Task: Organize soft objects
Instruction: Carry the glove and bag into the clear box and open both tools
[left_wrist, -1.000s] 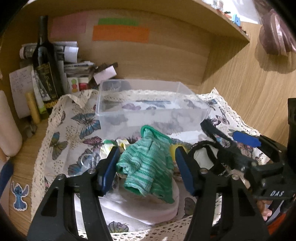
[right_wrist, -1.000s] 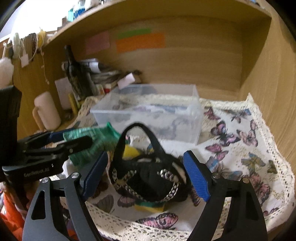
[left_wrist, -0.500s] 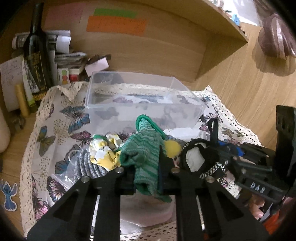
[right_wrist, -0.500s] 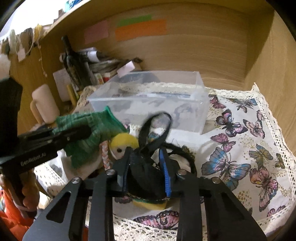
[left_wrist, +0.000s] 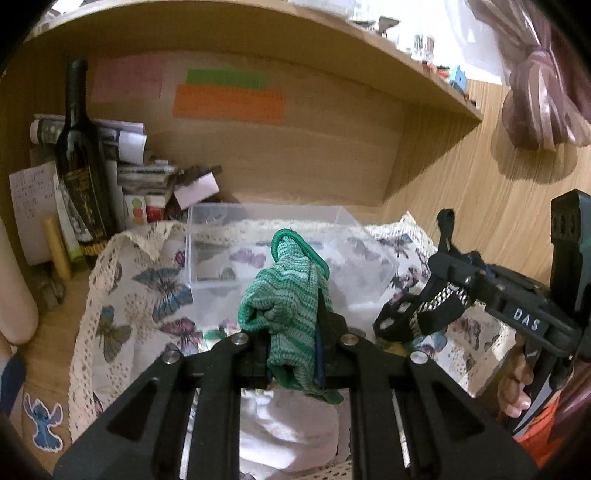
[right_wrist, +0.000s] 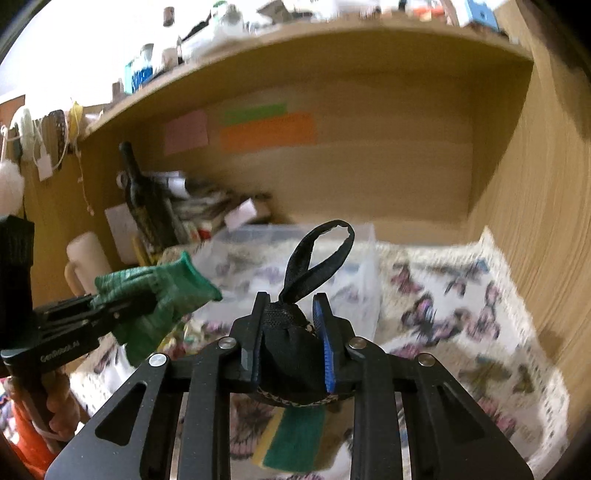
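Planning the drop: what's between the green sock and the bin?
Only butterfly cloth, per the left wrist view; the sock, held aloft, overlaps the bin there.

Your left gripper (left_wrist: 291, 354) is black metal with silver round screws and triangular cut-outs. Your right gripper (right_wrist: 291, 347) is built the same, with ribbed blue pads (right_wrist: 328, 354). Its side carries white letters "DAS". Your hand (left_wrist: 517, 387) shows bare skin.
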